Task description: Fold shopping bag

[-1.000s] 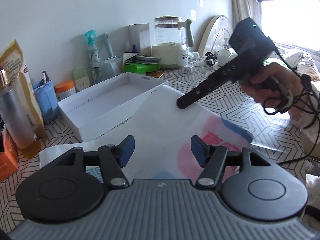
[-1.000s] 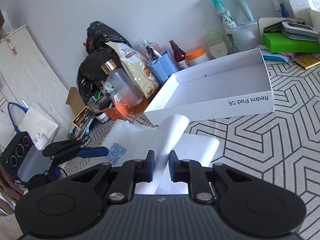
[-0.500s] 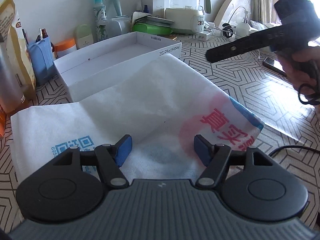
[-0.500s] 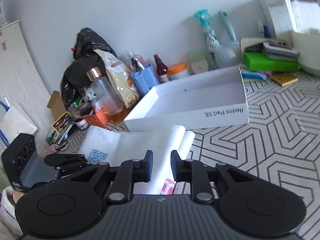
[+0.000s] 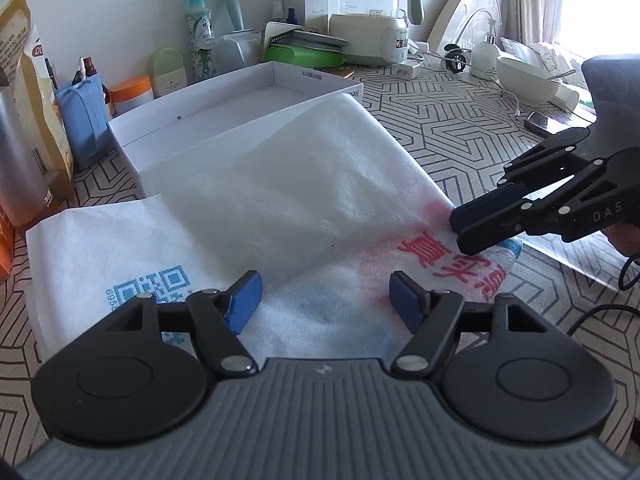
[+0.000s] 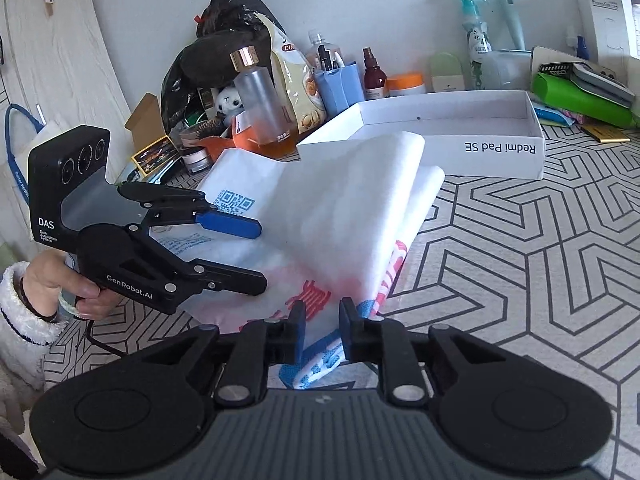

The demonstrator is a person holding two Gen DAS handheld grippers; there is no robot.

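Note:
A white non-woven shopping bag (image 5: 260, 200) with red characters and a blue QR code lies on the patterned table, a flap folded over its top (image 6: 352, 200). My left gripper (image 5: 326, 300) stands open just above the bag's near side, nothing between its pads; the right wrist view has it at the left (image 6: 258, 258). My right gripper (image 6: 322, 320) is at the bag's printed end, and its jaws are opening. The flap's corner lies in the gap, and the pads do not press on it. In the left wrist view it (image 5: 456, 230) comes in from the right.
A shallow white box lid (image 5: 224, 120) lies against the bag's far edge. Behind it stand bottles, a blue pen holder (image 5: 80, 120), a snack bag, a kettle (image 5: 372, 20) and a green case. A bowl (image 5: 526, 80) and a phone lie at the right. Cables trail off the right gripper.
The right gripper brought the raised flap down over the bag and came to the printed end, its jaws widening off the fabric. The left gripper sank a little toward the bag.

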